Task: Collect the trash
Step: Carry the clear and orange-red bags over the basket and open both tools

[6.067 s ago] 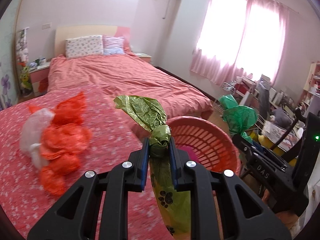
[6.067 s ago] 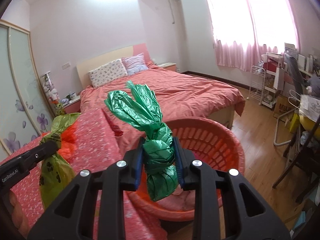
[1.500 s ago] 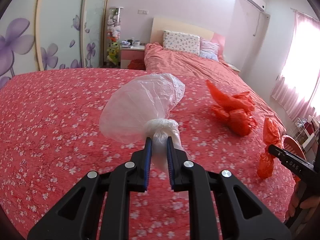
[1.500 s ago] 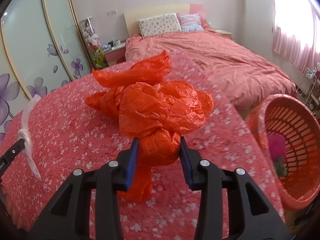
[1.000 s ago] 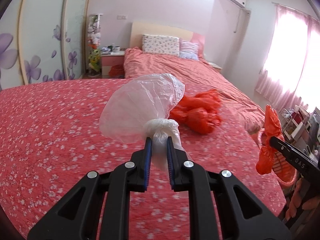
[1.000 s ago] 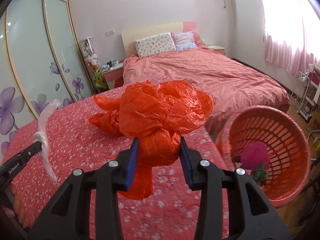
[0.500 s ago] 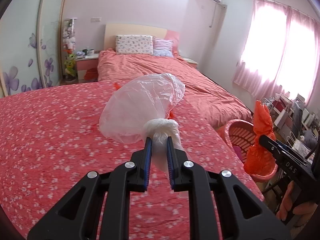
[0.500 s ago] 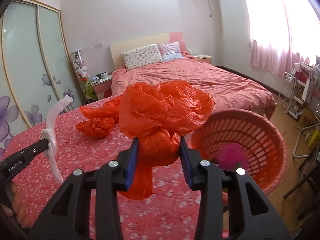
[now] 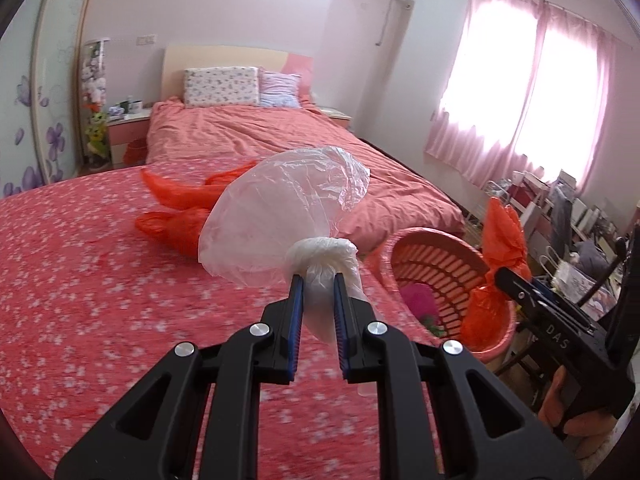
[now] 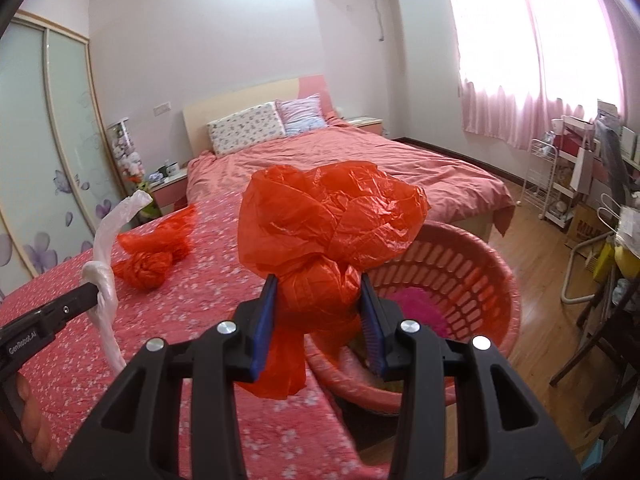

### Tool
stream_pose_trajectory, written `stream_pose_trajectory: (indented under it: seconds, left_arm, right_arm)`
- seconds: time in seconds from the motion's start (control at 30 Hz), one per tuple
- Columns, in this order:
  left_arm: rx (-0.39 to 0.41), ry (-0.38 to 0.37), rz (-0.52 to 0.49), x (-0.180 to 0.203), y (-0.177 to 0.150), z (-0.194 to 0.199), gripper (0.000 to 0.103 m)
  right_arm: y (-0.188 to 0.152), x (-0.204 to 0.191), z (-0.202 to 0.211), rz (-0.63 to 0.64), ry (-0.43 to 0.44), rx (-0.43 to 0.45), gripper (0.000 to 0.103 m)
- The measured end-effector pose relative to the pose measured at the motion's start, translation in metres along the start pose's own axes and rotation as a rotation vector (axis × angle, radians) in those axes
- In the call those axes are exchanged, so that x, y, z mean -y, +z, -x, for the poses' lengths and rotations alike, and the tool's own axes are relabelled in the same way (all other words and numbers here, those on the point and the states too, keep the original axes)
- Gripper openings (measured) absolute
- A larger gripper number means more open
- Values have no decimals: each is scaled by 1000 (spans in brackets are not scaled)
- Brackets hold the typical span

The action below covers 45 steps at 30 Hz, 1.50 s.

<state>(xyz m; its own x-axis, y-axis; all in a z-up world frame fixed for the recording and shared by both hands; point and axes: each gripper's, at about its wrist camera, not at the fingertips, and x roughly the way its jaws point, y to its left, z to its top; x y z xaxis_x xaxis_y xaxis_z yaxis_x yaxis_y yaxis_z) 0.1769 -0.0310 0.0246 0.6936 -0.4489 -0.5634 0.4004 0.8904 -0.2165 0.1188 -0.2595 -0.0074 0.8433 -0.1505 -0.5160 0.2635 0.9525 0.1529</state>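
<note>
Nearest each lens, a gripper clamps a knotted plastic bag. The left gripper (image 9: 316, 280) has its blue-padded fingers (image 9: 297, 304) closed on the twisted neck of a clear bag (image 9: 280, 224), whose puffed body stands above the pads and whose tail hangs below. The right gripper (image 10: 318, 284) has its fingers (image 10: 266, 312) pressed against both sides of the knot of an orange bag (image 10: 328, 224), crumpled top above, loose tail below. Just beyond, the pink slatted basket (image 10: 472, 264) stands off the near edge of the flowered red bedspread (image 9: 80, 280), with something magenta already inside; in the right wrist view the orange bag overlaps its near rim, so it is judged close to, but perhaps not fully over, the opening. To do the drop well, each bag should be carried clear of the rim and centred over the mouth before the fingers part, since light film may cling to a pad or drift aside; releasing one bag at a time would probably keep the grippers from crowding. Further off, another orange bag (image 10: 150, 256) lies on the bedspread, uncollected. Beyond it a second bed (image 9: 256, 136) carries a salmon cover and two pillows (image 9: 240, 86) against a pale headboard; sliding doors with purple flowers stand at left, pink curtains (image 9: 560, 92) and cluttered shelves at right.
</note>
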Motion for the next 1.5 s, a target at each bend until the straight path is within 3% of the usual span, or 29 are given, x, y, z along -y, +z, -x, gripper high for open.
stream_pose_trajectory:
  seconds: [0.4,0.7,1.27,1.43,1.5]
  left_arm:
    - [-14,-127,-37,58,8,-32,15]
    - [-52,-178,-91,96,7,-67,15]
    - [-105,-211,-128,125,8,-107,15]
    - [-131,-202,-115,124,6,-117,15]
    - [-145,-198,-107,123,5,-120,21]
  right_arm:
    - [8,48,9,-37,-91,59,39]
    - [9,82,-6,-72,-131,60,39]
    - [14,108,-40,-118,-120,56,40]
    - [15,111,-49,-137,-106,55,44]
    - [16,114,-52,-145,-98,51,48]
